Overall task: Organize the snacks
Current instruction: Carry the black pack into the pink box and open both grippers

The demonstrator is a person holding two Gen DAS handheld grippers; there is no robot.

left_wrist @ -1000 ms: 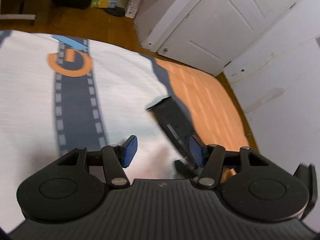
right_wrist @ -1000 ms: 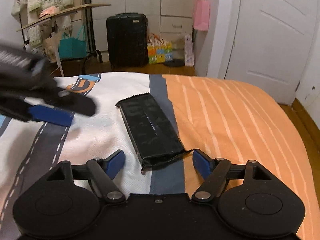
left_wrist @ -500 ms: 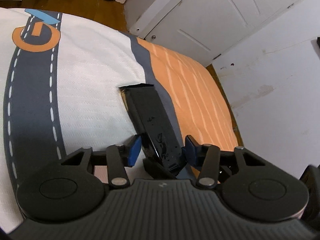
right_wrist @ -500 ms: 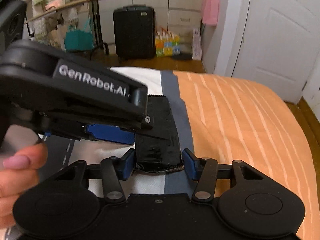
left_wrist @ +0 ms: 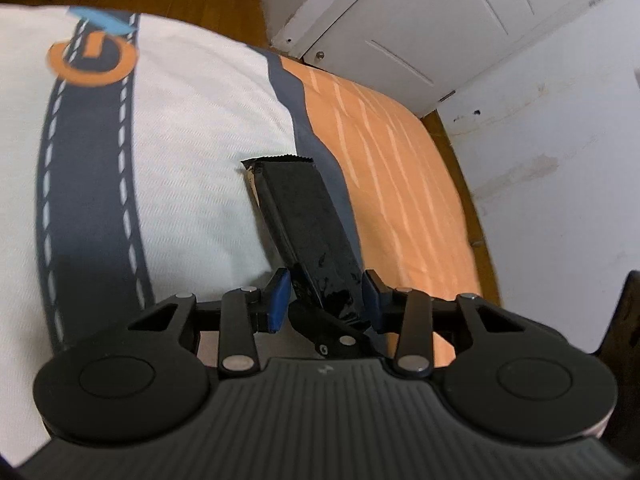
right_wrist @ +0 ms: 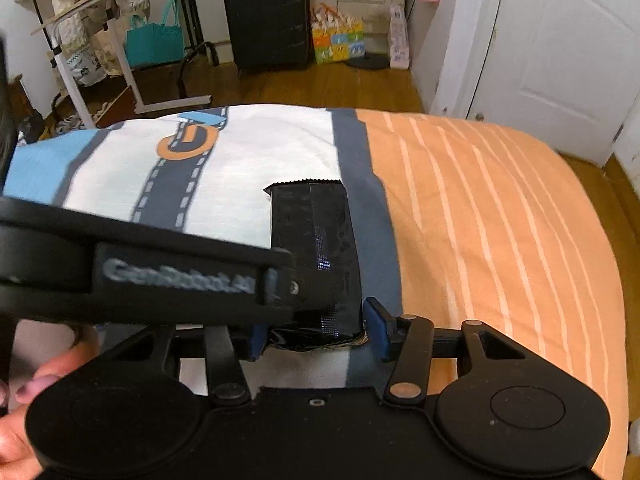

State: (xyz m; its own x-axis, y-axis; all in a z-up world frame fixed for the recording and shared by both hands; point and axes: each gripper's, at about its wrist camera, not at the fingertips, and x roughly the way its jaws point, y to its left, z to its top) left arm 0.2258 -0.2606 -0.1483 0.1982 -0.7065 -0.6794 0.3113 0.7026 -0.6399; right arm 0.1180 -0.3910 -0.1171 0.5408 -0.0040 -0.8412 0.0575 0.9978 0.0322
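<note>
At the bottom of the right wrist view, the right gripper (right_wrist: 316,330) is closing its fingers on the near end of the black snack pack (right_wrist: 314,236); both blue pads are touching the crimped end, so it is gripping the pack. The left gripper (right_wrist: 276,296) is coming in from the left of that frame and is crossing over the same near end. A hand (right_wrist: 28,408) is showing at the lower left.

In the left wrist view the left gripper (left_wrist: 326,294) has just been closing too, with the pack (left_wrist: 304,232) between its fingers. The right pad is lying against the pack's edge; at the left pad I cannot tell whether a small gap remains. I judge that it is gripping the pack, or very nearly.

The pack is lying on the bed (right_wrist: 500,220), in the middle of both frames, along the dark stripe between the white part and the orange part of the cover. Its far serrated end is resting on the cover.

The step in hand is probably taking up the pack with two grippers. To do it well, both should be squeezing only lightly, because the content may be breaking, and they should be rising together and level. The two tools are very close, so they may be knocking each other.

Far behind are standing a suitcase (right_wrist: 268,16) and a white door (right_wrist: 560,52).
</note>
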